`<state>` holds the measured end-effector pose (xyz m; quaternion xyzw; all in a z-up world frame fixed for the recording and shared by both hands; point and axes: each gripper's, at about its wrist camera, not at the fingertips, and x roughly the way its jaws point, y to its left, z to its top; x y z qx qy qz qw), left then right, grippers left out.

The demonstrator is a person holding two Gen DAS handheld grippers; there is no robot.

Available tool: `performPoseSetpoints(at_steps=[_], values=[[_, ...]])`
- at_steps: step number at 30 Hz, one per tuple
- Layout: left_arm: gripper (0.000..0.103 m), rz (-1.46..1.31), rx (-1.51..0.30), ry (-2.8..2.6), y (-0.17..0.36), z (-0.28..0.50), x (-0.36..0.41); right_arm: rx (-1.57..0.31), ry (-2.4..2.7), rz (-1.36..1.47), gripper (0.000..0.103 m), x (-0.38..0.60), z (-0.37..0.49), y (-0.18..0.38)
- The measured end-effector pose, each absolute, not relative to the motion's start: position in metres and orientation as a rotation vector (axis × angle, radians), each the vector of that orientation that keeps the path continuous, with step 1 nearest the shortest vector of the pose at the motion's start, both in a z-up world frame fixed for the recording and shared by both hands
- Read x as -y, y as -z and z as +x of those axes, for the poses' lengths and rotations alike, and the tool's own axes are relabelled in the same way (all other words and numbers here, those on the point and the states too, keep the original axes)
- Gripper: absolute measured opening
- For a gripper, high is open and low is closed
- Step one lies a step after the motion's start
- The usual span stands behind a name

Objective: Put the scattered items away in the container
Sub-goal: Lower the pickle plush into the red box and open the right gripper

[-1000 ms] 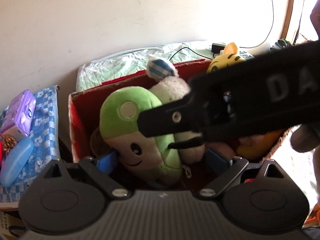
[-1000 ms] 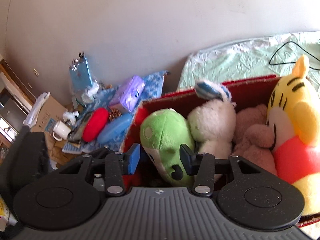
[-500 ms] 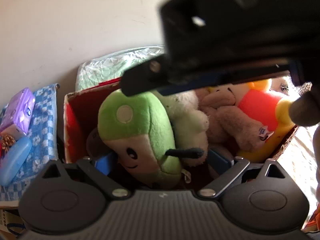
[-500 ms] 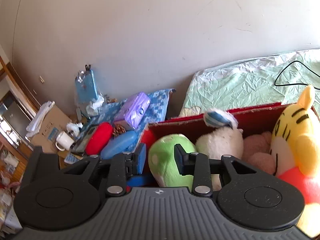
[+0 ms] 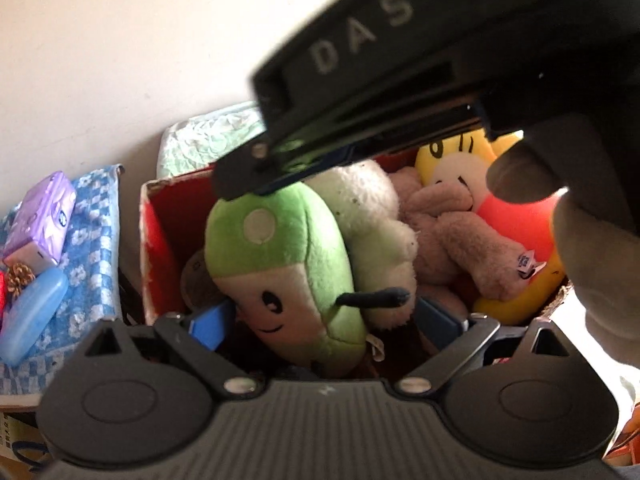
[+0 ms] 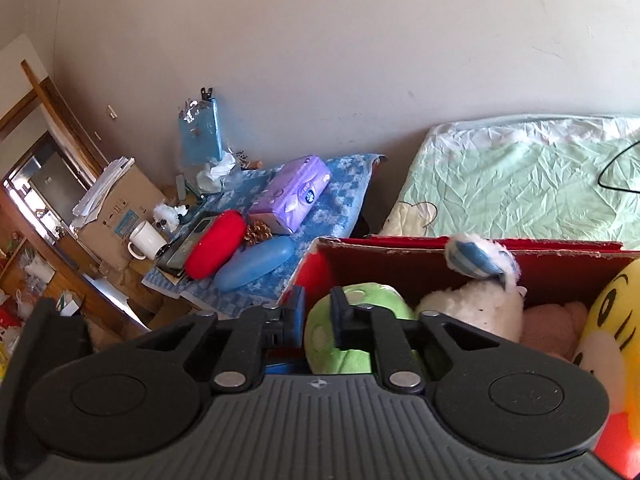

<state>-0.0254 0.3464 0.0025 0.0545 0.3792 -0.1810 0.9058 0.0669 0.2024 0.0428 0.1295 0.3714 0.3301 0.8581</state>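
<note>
left gripper (image 5: 324,320) open around green plush (image 5: 288,256) in red box (image 5: 150,240), right gripper (image 6: 318,314) narrowly open, empty, above box's left end

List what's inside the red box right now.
Inside the red box: green plush, white plush, pink-brown plush and yellow tiger plush, packed side by side. The box floor and anything beneath them is covered; the right gripper's body hides the back edge.
</note>
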Motion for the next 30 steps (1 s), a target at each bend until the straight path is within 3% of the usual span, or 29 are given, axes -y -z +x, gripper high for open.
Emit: performPoseSetpoints(at_steps=[4,30], values=[[0.096,0.108,-0.773,0.359,-0.004,-0.030,-0.347,-0.758,-0.699,0.290,0.023,-0.199,0.061,-0.045],[0.097,0.071,-0.728,0.310,-0.024,-0.047,-0.355,-0.742,-0.674,0.347,0.025,-0.178,0.048,-0.046]])
